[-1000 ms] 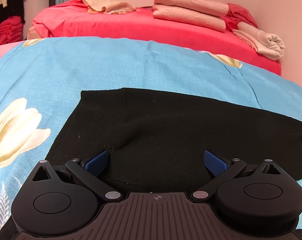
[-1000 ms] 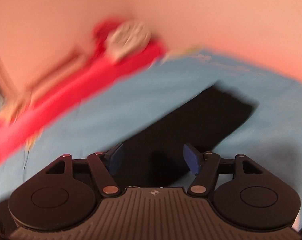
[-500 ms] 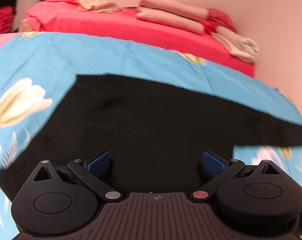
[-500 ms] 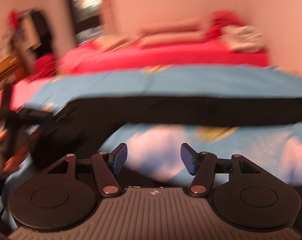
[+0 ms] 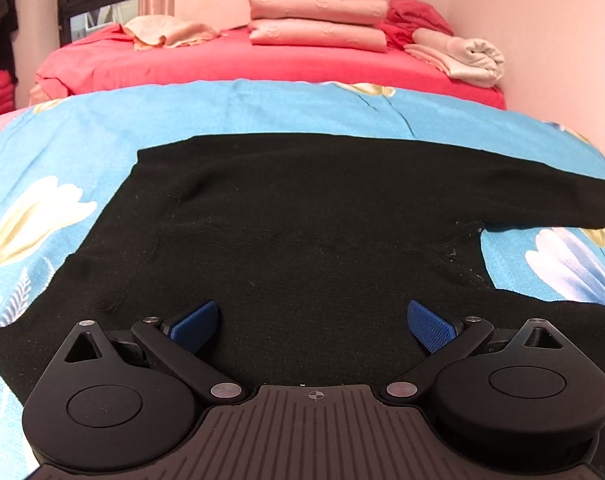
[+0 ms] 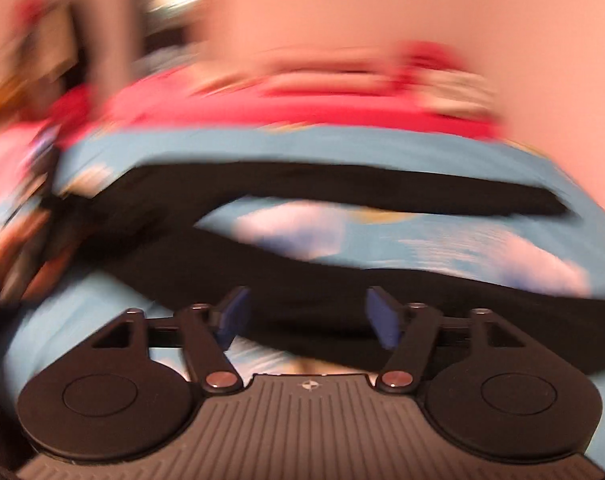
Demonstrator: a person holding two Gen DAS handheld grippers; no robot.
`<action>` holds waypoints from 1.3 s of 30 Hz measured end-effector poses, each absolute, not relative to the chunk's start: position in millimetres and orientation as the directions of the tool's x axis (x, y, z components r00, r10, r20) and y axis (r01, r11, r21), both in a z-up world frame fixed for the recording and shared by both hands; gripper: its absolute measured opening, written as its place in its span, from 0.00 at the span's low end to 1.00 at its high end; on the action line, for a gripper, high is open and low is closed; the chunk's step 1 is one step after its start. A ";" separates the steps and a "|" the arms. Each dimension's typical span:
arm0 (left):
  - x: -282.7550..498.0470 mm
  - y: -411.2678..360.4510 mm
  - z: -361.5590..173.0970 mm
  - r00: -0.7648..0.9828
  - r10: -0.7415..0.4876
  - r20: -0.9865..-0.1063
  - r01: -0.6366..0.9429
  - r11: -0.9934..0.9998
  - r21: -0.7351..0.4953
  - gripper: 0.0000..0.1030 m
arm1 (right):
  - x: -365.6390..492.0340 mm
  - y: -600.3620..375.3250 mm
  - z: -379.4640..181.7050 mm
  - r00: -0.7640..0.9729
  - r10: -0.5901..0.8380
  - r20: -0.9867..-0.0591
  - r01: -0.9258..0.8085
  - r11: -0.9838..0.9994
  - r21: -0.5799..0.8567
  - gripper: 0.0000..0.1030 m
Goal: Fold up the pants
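Observation:
Black pants (image 5: 310, 224) lie spread flat on a blue flowered sheet (image 5: 62, 152), waist to the left, two legs running off to the right. My left gripper (image 5: 312, 326) is open and empty, low over the seat of the pants. In the blurred right wrist view the two legs (image 6: 342, 276) show as black bands across the sheet. My right gripper (image 6: 306, 316) is open and empty, just above the nearer leg. The other gripper and a hand show blurred at the left edge (image 6: 38, 216).
A red bed (image 5: 238, 64) stands behind the blue sheet, with folded pink bedding (image 5: 318, 28), a beige cloth (image 5: 166, 34) and a rolled cream towel (image 5: 462, 56) on it. A pink wall is to the right. A dark window is at the far left.
My left gripper has pulled back and turned, so the whole seat and both legs show. My right gripper has swung fast from the leg ends round to face the nearer leg.

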State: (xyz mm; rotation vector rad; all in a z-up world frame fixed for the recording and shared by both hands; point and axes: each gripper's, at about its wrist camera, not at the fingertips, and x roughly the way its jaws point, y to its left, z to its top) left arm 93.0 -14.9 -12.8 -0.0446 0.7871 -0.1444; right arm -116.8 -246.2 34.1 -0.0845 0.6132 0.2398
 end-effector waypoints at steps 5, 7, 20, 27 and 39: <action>91.4 -12.3 -13.9 0.699 -0.154 -0.699 0.117 0.988 -0.101 1.00 | -85.4 -209.4 0.6 0.706 0.231 -0.669 -0.270 0.962 0.047 0.51; 91.5 -11.8 -13.8 0.699 -0.155 -0.698 0.118 0.988 -0.102 1.00 | -66.5 -220.3 -4.3 0.728 0.233 -0.645 -0.213 0.971 0.109 0.51; 89.8 -12.2 -14.1 0.704 -0.154 -0.694 0.114 0.988 -0.103 1.00 | -96.2 -235.8 -3.8 0.658 0.171 -0.733 -0.192 0.980 0.057 0.01; 89.7 -13.9 -14.1 0.703 -0.145 -0.696 0.112 0.989 -0.093 1.00 | -107.5 -313.8 13.3 0.803 0.019 -0.596 0.106 0.979 0.174 0.40; 89.9 -14.3 -13.8 0.703 -0.142 -0.697 0.111 0.990 -0.089 1.00 | -102.0 -369.8 -7.5 0.731 -0.310 -0.608 0.428 0.902 0.055 0.33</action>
